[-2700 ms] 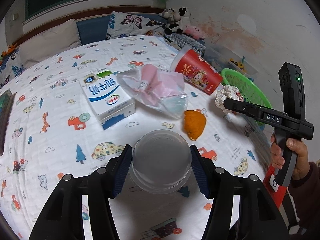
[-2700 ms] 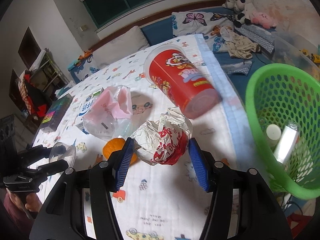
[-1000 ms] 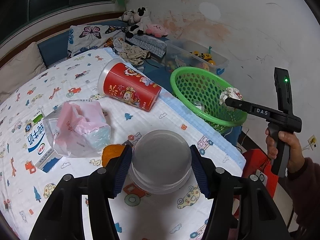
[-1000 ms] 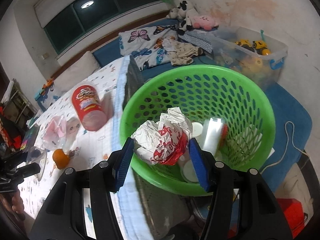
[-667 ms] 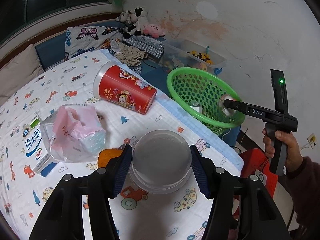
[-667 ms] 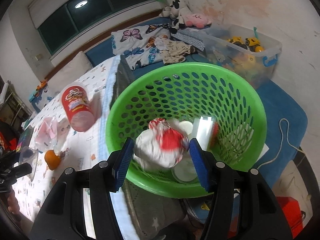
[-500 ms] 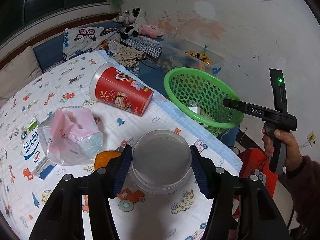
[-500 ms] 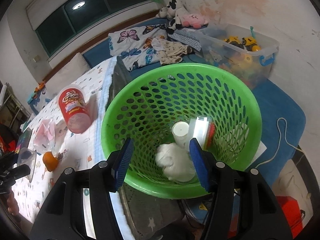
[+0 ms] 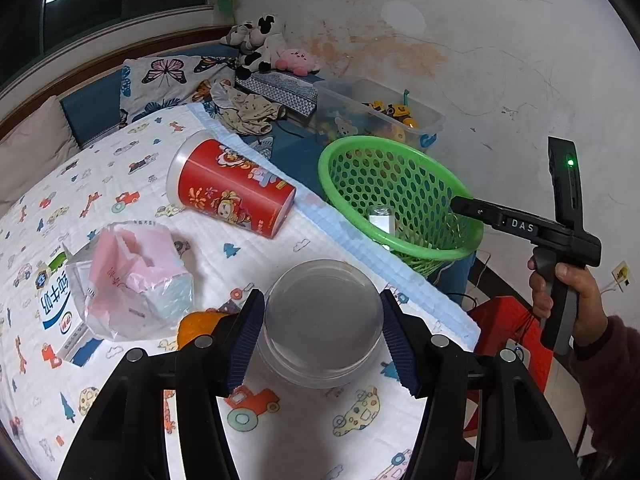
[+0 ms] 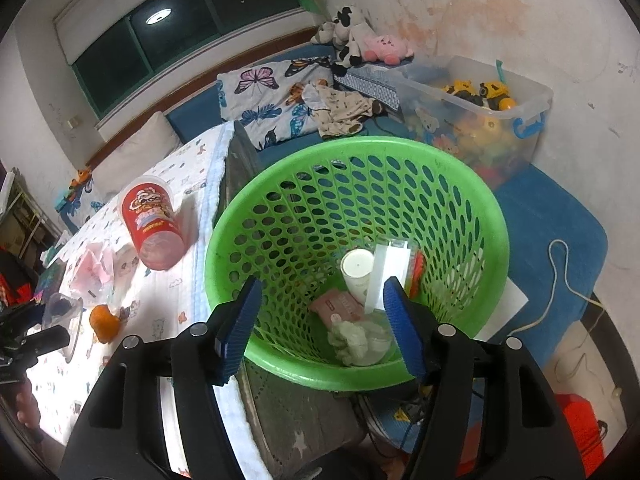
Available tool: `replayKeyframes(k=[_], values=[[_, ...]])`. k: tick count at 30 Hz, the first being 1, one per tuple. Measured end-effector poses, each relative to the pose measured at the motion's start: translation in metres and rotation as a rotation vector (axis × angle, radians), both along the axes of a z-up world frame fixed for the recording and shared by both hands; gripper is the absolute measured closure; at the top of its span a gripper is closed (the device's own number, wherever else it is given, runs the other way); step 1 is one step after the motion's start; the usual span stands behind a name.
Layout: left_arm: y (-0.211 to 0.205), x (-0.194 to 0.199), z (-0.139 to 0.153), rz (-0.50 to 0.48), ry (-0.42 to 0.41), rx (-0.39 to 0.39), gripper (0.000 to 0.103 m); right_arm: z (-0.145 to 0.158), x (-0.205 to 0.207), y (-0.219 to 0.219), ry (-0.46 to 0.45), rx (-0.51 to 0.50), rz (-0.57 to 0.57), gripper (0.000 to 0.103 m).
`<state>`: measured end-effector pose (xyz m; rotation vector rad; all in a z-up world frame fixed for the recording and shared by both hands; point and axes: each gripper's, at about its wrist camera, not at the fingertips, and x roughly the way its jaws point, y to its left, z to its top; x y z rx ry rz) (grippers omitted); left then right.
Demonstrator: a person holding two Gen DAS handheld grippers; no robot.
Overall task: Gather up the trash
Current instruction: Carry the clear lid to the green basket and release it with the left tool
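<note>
My left gripper (image 9: 322, 342) is shut on a clear plastic bowl (image 9: 320, 320) and holds it above the bed. My right gripper (image 10: 322, 328) is open and empty over the green basket (image 10: 280, 208), which holds a crumpled wrapper (image 10: 354, 340), a white tube (image 10: 356, 270) and other trash. The right gripper also shows in the left wrist view (image 9: 456, 204) over the basket (image 9: 440, 240). On the bed lie a red cup (image 9: 232, 188), a plastic bag with pink contents (image 9: 132, 276), a milk carton (image 9: 56, 312) and an orange lump (image 9: 196, 326).
The basket stands on the floor beside the bed's edge (image 9: 380, 268). A clear toy bin (image 10: 480, 116) sits behind it by the wall. Pillows and plush toys (image 9: 260, 44) lie at the head. A red stool (image 9: 508, 328) is at lower right.
My right gripper carried the crumpled wrapper from the bed to over the basket, opened, and the wrapper fell in. My left gripper, still holding the bowl, moved toward the bed's edge.
</note>
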<state>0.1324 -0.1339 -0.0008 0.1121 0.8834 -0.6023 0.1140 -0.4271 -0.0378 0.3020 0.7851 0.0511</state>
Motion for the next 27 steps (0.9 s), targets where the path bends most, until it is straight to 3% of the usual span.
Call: replayKeyframes(k=[11,27], values=[[-0.041,0.018,0.007,-0.058,0.004,0.006,0.046,0.006,-0.017,-0.014,-0.020,-0.006,-0.022,0.029],[-0.121,0.055,0.006,-0.143,0.035,0.064,0.046,0.003,-0.037,-0.041,-0.023,0.011,-0.069,0.027]])
